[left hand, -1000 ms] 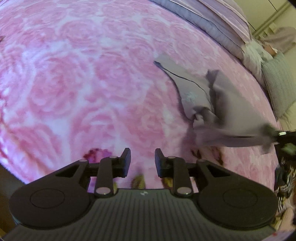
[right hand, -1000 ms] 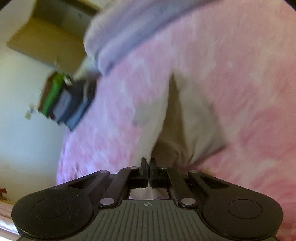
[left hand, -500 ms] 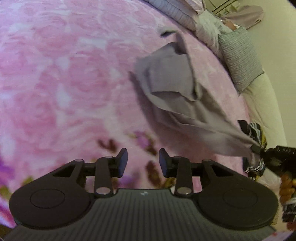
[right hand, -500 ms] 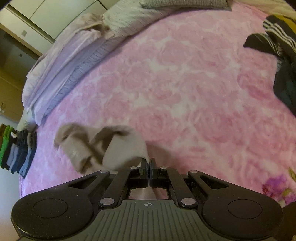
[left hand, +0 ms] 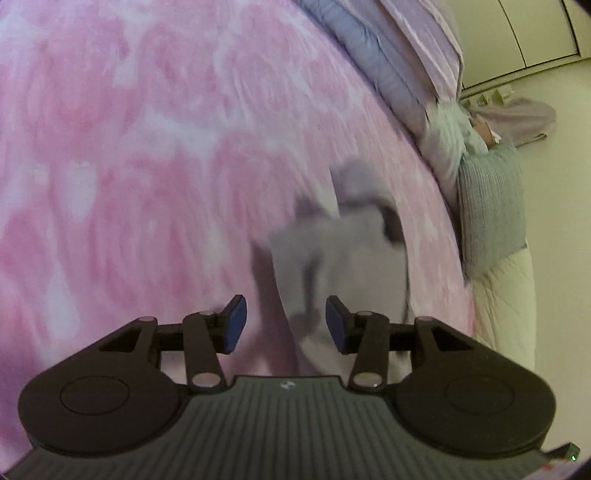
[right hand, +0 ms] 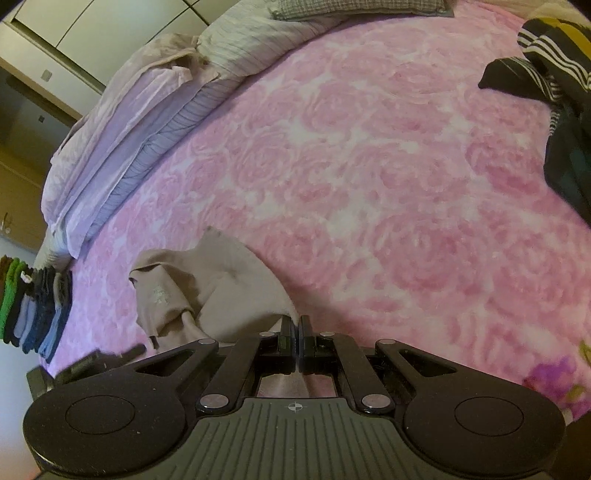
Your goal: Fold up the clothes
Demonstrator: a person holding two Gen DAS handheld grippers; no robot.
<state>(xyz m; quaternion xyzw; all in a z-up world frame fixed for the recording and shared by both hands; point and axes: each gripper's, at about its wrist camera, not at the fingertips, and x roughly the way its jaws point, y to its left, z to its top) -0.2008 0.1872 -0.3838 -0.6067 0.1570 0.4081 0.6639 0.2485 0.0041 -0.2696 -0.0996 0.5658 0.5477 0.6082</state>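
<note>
Beige-grey cloth, a crumpled garment point(right hand: 207, 295), is pinched at one edge by the right gripper point(right hand: 296, 341), jaws fully together on the fabric; the rest of it trails away to the left over the pink rose-print bedspread point(right hand: 369, 166). In the left wrist view the same garment point(left hand: 343, 266) is motion-blurred, bunched on the bedspread point(left hand: 147, 147) just ahead of the left gripper point(left hand: 282, 323). That gripper's blue pads point(left hand: 236, 323) stand partway apart w/ nothing pressed btwn them; its jaws have just been opening, and the cloth lies beyond and below the gap, not gripped. A dark blurred shape shows at the lower left of the right wrist view, prob. the left gripper, can't tell for sure.

Further out: a row of folded items in green, blue, grey point(right hand: 33, 306) at the bed's left edge, a lilac duvet point(right hand: 122, 140) bunched along the far side, a grey ribbed pillow point(left hand: 491, 210) at the right, and dark striped clothes point(right hand: 550, 66) heaped at the far right. Cupboard doors point(right hand: 92, 33) behind.
</note>
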